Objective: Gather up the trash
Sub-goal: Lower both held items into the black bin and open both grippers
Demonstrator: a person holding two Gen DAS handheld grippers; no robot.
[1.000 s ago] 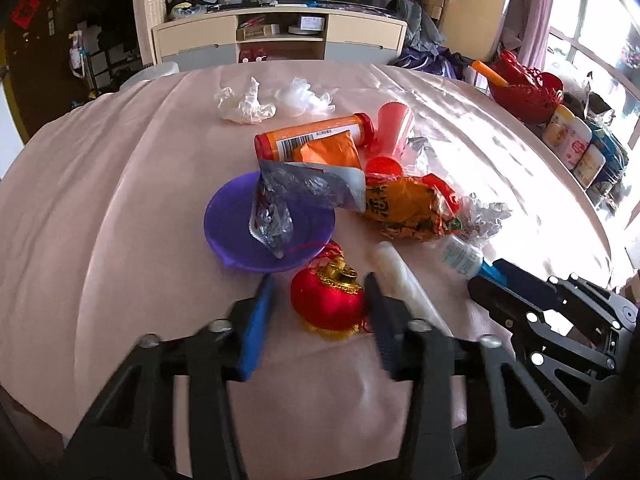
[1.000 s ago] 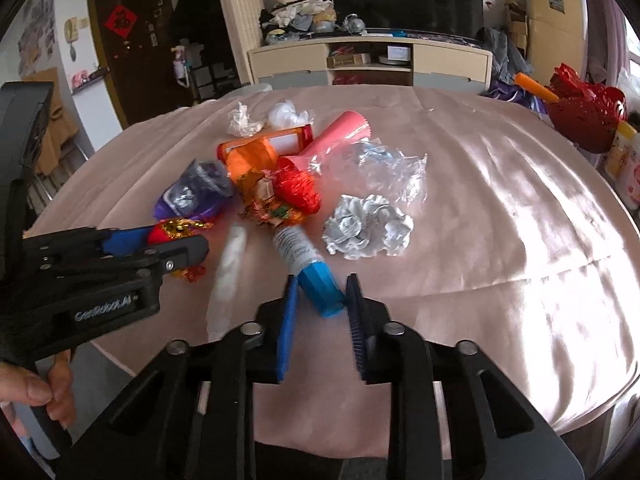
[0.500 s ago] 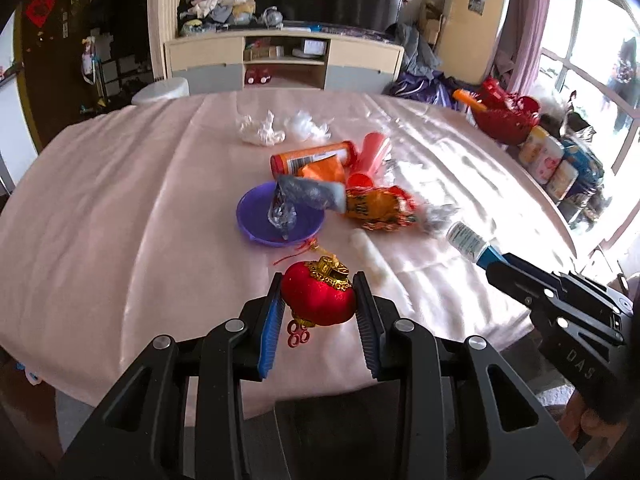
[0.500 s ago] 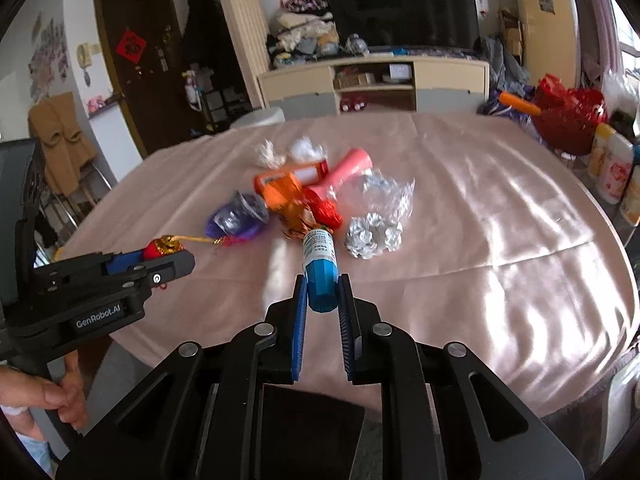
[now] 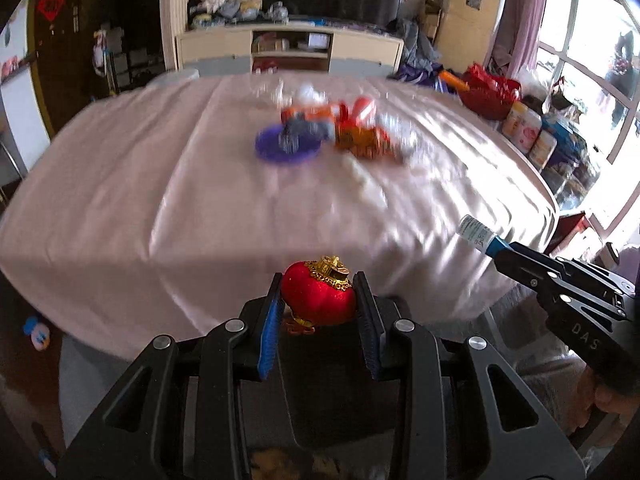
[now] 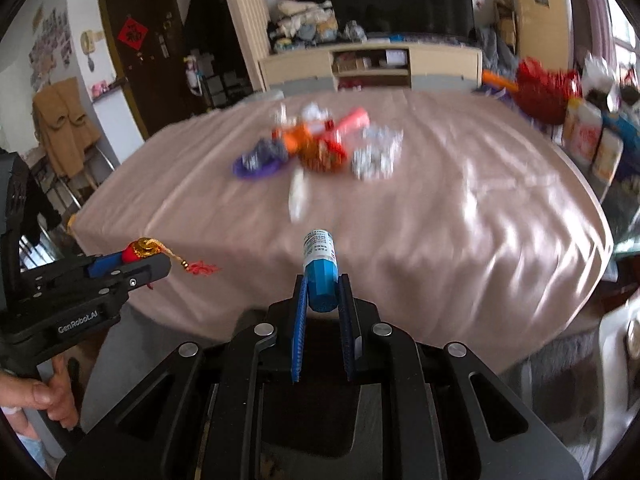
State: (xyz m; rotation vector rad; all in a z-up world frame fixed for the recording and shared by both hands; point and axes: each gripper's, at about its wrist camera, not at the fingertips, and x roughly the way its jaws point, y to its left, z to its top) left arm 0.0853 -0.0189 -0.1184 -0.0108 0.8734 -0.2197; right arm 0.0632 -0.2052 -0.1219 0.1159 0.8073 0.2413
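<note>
Since a second ago, the red lantern ornament (image 5: 318, 298) has been lifted clear of the pink-clothed table (image 5: 120, 184) and is clamped upright, gold cap up, in the left gripper (image 5: 319, 316). The blue-capped bottle (image 6: 319, 268), likewise carried off, is pinched by its cap in the right gripper (image 6: 323, 312), long axis pointing forward. Disposal appears next; wrappers (image 6: 320, 152) remain.

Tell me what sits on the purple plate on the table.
On the purple plate lies a crumpled silvery wrapper. Motion blur hides its details, and whatever lies beneath the wrapper is covered.
</note>
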